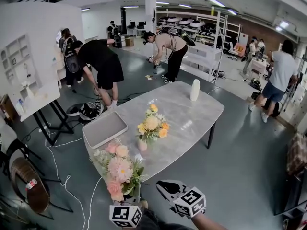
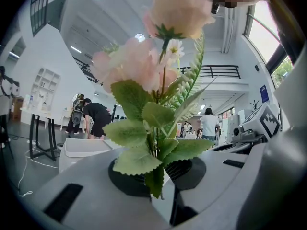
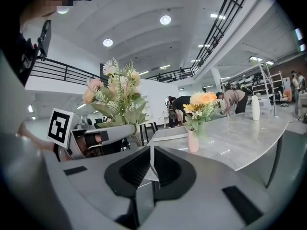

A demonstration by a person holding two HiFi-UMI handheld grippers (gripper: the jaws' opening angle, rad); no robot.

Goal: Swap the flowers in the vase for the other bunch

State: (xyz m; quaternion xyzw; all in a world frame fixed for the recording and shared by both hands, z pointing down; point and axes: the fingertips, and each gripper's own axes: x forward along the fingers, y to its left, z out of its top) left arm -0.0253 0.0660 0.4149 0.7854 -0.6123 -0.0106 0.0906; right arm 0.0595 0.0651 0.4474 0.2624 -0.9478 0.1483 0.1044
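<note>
Grey hall floor fills the head view, with a pale marble worktop (image 1: 187,119) at mid frame. Near its lower left end stands a small pink vase (image 1: 142,145) holding the yellow bunch (image 1: 152,124). A grey tray (image 1: 104,128) lies left of the vase, and a white cylinder (image 1: 194,90) stands upright at the worktop's far upper end. Along the bottom edge we see both tools. The left tongs (image 1: 134,200) carry the pink bunch (image 1: 117,169) upright, off the worktop's near edge and below the vase in the frame. The right tongs (image 1: 161,186) sit just to the right of it, apart from the flowers. A person in black (image 1: 100,63) bends over at upper left.

From the left gripper view we look up the pink bunch (image 2: 158,80). The left tongs (image 2: 156,176) are nipped narrow on its stems, with leaves spilling over the jaws. The tray (image 2: 84,147) shows at left, and the right tongs (image 2: 247,131) at the right edge.

From the right gripper view, the right tongs (image 3: 151,169) are pressed together with nothing between them. Beyond them the vase (image 3: 193,141) with the yellow bunch (image 3: 201,104) stands on the worktop (image 3: 240,138) at mid frame. The left tongs (image 3: 129,130) hold the pink bunch (image 3: 117,92) at the left.
</note>
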